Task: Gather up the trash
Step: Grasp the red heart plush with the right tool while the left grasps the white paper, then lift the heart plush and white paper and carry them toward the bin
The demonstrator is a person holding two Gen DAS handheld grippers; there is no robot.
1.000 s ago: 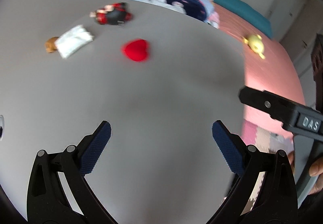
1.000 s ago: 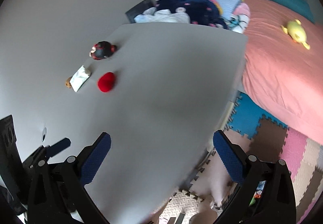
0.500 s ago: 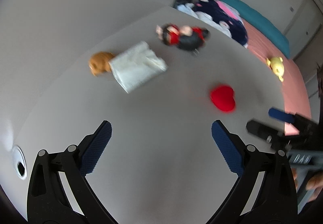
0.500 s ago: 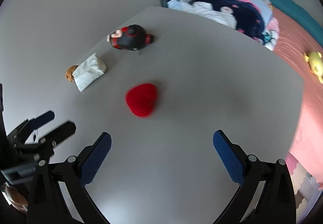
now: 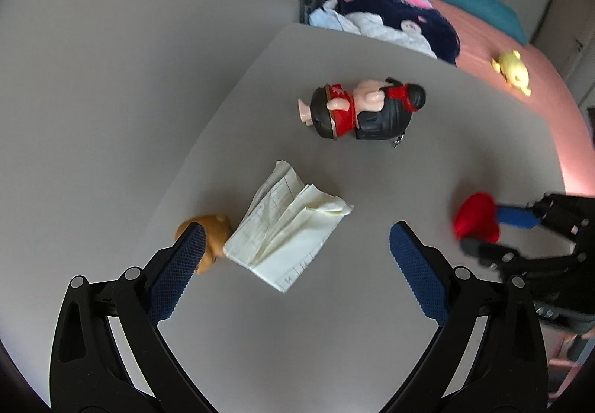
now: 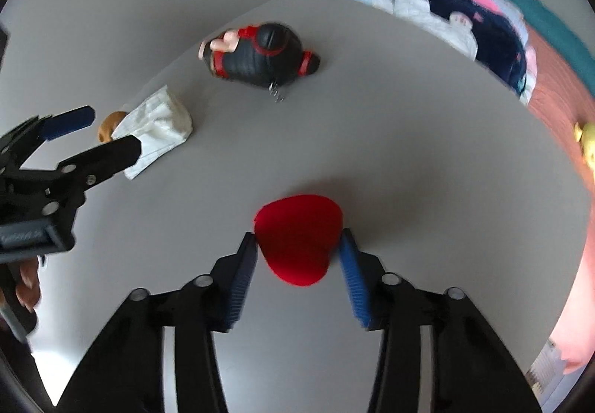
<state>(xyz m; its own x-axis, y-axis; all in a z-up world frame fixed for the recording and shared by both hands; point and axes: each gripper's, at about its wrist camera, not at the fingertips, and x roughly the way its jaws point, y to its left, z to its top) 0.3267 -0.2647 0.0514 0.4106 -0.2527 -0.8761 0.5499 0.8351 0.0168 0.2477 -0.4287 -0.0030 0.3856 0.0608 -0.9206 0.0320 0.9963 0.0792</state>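
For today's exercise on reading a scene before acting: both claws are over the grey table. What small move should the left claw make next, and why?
Probably lower the left claw and close it on the crumpled pale sheet of paper. Its fingers stand wide open with the paper lying flat between them on the grey table, and the right claw already flanks the red heart-shaped cushion, so the paper is left for this claw.
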